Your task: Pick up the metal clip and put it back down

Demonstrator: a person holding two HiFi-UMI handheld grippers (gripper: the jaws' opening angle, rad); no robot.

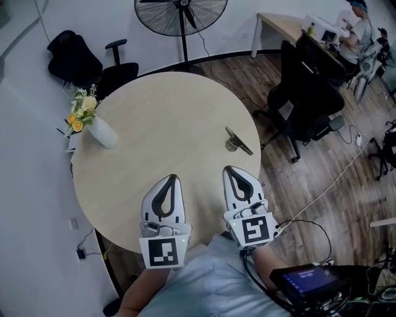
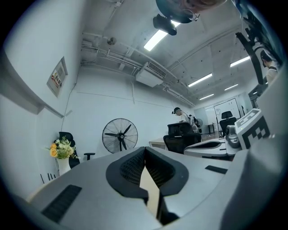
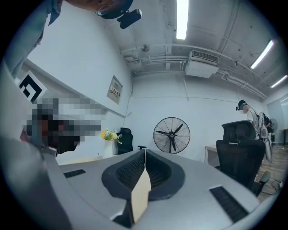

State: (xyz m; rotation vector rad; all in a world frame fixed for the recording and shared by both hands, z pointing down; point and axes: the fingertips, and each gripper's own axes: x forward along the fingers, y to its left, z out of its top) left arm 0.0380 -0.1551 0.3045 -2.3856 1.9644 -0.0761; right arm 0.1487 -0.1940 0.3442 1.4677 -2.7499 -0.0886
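The metal clip [image 1: 237,141] lies on the round pale wooden table [image 1: 161,130], toward its right edge; it is dark with a silver handle. My right gripper [image 1: 229,169] rests near the table's front edge, just short of the clip, with its jaws shut and nothing in them. My left gripper [image 1: 172,178] lies beside it to the left, also shut and empty. In both gripper views the jaw tips meet, the left gripper [image 2: 144,148] and the right gripper [image 3: 145,150] pointing level across the table. The clip shows in neither gripper view.
A white vase of yellow flowers [image 1: 99,127] stands at the table's left edge. A standing fan [image 1: 181,13] and black office chairs [image 1: 303,93] are beyond the table. Cables run over the wooden floor [image 1: 322,179] at the right. A person sits at a far desk [image 1: 356,28].
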